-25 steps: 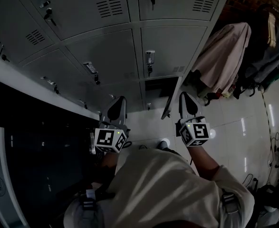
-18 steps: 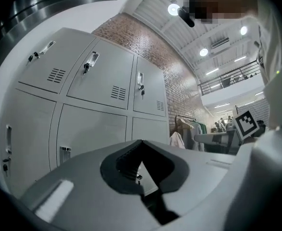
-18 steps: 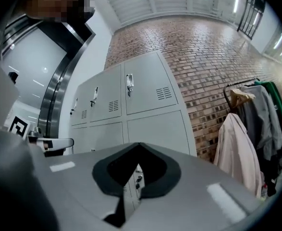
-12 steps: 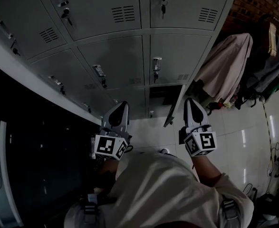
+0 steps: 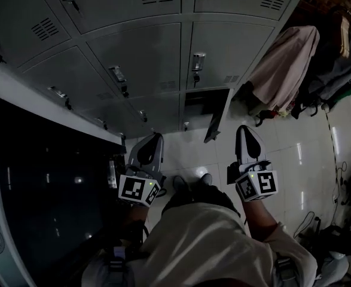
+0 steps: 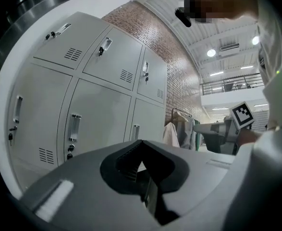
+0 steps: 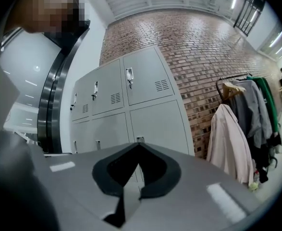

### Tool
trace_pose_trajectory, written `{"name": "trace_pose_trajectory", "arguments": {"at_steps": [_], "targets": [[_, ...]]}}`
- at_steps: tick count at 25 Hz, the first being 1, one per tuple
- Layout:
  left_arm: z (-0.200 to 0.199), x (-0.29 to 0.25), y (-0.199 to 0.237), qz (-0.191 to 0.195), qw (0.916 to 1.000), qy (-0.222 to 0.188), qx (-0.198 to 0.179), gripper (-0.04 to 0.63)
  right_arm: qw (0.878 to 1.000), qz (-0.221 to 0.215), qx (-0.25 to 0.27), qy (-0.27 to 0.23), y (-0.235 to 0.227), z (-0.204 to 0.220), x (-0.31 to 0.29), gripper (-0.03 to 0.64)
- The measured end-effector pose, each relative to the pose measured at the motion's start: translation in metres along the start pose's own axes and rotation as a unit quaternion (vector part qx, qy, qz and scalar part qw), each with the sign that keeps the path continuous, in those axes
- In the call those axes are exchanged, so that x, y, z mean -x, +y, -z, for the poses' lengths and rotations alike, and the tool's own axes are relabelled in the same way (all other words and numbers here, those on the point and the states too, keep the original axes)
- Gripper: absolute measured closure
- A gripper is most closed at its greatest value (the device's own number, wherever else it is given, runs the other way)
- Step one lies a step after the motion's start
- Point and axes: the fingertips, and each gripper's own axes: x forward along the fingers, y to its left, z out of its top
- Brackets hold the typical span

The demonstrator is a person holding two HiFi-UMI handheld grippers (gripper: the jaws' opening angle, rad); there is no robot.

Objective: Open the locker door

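**A:** Looking down from the head, where is the locker door [image 5: 216, 117]?

**B:** It is low down, in the bottom row of the lockers [image 5: 133, 58]. One door stands a little way open. Every other door I can see is shut. Its free edge runs up and down.

**A:** Which gripper is nearer that door?

**B:** The right gripper [image 5: 246, 133]. The door is just ahead of its jaws, a bit to the left. The left gripper [image 5: 152, 140] is farther from the door, on the other side. That makes two grippers, and neither touches the door. Some coats [image 5: 283, 70] hang past the door, away from the left gripper.

**A:** And the left gripper view?

**B:** Its jaws are pressed together with nothing in them. Six shut doors show, three over three. I can't see the open door here.

**A:** The right gripper view?

**B:** These jaws are closed tight and empty too. Six shut doors show here as well. I think the right gripper should catch the door's free edge and pull.
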Motion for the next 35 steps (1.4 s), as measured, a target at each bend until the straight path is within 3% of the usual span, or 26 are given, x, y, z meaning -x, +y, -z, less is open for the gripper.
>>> {"name": "trace_pose_trajectory", "arguments": {"at_steps": [6,12,16,20,27,30,35], "targets": [[-0.001,0.017,-0.016,-0.001,1.0000,-0.008,-0.004,0.595,1.000,-0.011,0.001,0.008,0.006,0.011,0.019,0.615],[-0.018,0.047,-0.046,-0.029,0.9994,-0.005,-0.018,0.595,0.999,-0.043,0.004,-0.026,0.019,-0.033,0.051,0.615],[-0.023,0.061,-0.086,-0.044,0.9987,-0.004,-0.026,0.595,0.998,-0.039,0.029,-0.047,0.008,-0.064,0.097,0.615],[-0.031,0.081,-0.135,-0.043,0.9989,-0.007,-0.018,0.595,0.997,-0.043,0.061,-0.026,0.001,-0.071,0.153,0.616],[-0.050,0.125,-0.232,-0.027,0.9985,-0.024,-0.041,0.595,0.996,-0.057,0.062,-0.028,0.001,-0.085,0.253,0.615],[-0.047,0.145,-0.265,-0.020,0.9978,-0.029,-0.055,0.595,0.996,-0.062,0.048,-0.051,0.004,-0.088,0.285,0.615],[-0.033,0.188,-0.309,-0.028,0.9984,-0.021,-0.044,0.595,0.994,-0.082,0.053,-0.041,0.018,-0.088,0.333,0.615]]}}
